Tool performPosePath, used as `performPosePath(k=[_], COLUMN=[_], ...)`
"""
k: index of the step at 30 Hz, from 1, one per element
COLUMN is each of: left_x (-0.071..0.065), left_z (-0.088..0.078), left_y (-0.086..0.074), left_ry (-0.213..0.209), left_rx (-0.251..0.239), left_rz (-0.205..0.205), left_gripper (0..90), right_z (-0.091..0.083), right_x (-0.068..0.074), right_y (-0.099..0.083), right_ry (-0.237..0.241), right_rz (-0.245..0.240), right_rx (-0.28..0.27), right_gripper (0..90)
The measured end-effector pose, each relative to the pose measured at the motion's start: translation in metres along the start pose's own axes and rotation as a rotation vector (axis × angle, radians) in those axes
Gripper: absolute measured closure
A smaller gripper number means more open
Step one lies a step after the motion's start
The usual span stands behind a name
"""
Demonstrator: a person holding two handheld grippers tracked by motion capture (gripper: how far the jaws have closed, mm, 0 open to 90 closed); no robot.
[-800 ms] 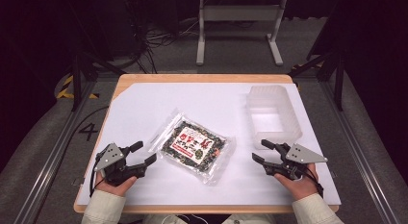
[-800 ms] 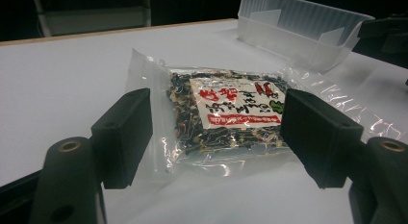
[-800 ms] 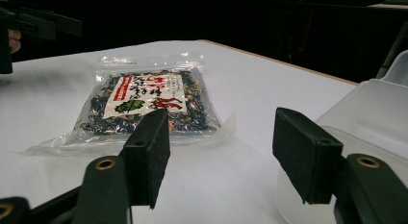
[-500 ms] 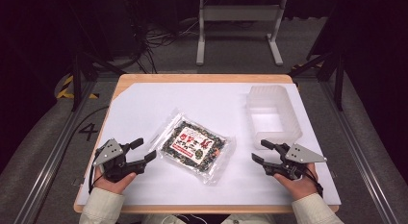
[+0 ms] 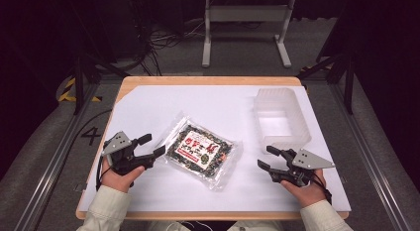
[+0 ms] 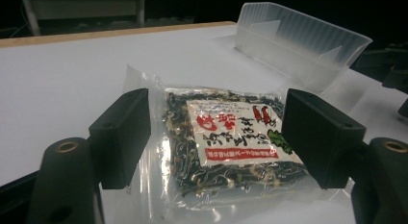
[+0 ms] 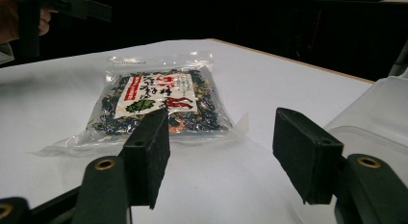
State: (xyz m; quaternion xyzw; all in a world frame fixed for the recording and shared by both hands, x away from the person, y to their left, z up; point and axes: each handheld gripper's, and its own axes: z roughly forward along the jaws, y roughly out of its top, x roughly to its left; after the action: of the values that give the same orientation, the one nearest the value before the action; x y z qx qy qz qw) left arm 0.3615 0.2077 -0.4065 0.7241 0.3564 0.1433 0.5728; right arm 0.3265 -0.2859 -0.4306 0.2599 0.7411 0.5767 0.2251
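- The work looks to be at its very start: the sealed packet of dried seaweed (image 5: 202,151) lies flat on the white tabletop (image 5: 163,104), and nothing holds it.
- The likely aim, as a judgement, is to bring the packet into the clear plastic container (image 5: 282,117); this step is not yet done.
- The container stands at the far right of the tabletop, apart from the packet, and nothing is inside it.
- The left hand-held gripper (image 5: 148,146) rests just beside the left edge of the packet. Its jaws are apart and nothing is pressed between them; in the left gripper view the packet (image 6: 226,142) lies beyond the two pads.
- The right hand-held gripper (image 5: 270,157) rests near the front right, a little apart from the packet and near the container. Its jaws are also apart and carry nothing; in the right gripper view the packet (image 7: 159,99) lies farther off.
- What is left: to grasp the packet, lift it and put it in the container.
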Motion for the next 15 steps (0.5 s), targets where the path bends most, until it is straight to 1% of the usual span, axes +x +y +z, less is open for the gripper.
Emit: performPosePath(k=[1,2,3,5,8,10,12,13,14,15], left_x=[0.0,0.001,0.002,0.004,0.007,0.011,0.014,0.015,0.017,0.019], left_z=[0.0,0.004,0.006,0.009,0.012,0.015,0.017,0.018,0.018,0.019], left_y=[0.0,0.002,0.003,0.004,0.005,0.005,0.005,0.004,0.004,0.004], left_ry=[0.0,-0.003,-0.007,-0.019,-0.022,-0.019,-0.012,0.0,0.014,0.023], left_rx=[0.0,0.011,0.017,0.024,0.037,0.032,0.037,0.041,0.043,0.046], left_rz=[0.0,-0.002,-0.009,-0.038,-0.049,-0.06,-0.072,-0.079,-0.069,-0.07], left_gripper=[26.9,26.9,26.9,26.8,26.2,25.5,24.8,24.4,24.1,24.0], right_z=[0.0,0.0,0.0,0.0,-0.001,-0.001,-0.001,-0.001,-0.001,0.0], right_x=[0.0,0.0,-0.001,-0.001,-0.001,0.0,0.0,0.0,0.001,0.001], right_y=[0.0,0.0,0.0,-0.001,0.0,0.0,0.0,0.0,0.0,0.0], right_ry=[0.0,0.002,0.0,-0.008,-0.009,-0.008,-0.005,-0.004,-0.003,-0.002], right_rz=[0.003,0.007,0.009,0.01,0.011,0.013,0.012,0.012,0.01,0.012], right_rx=[-0.001,-0.001,-0.001,-0.004,-0.007,-0.006,-0.008,-0.008,-0.007,-0.005], right_gripper=[37.3,36.5,36.1,35.2,34.6,34.2,34.1,34.1,34.0,34.0])
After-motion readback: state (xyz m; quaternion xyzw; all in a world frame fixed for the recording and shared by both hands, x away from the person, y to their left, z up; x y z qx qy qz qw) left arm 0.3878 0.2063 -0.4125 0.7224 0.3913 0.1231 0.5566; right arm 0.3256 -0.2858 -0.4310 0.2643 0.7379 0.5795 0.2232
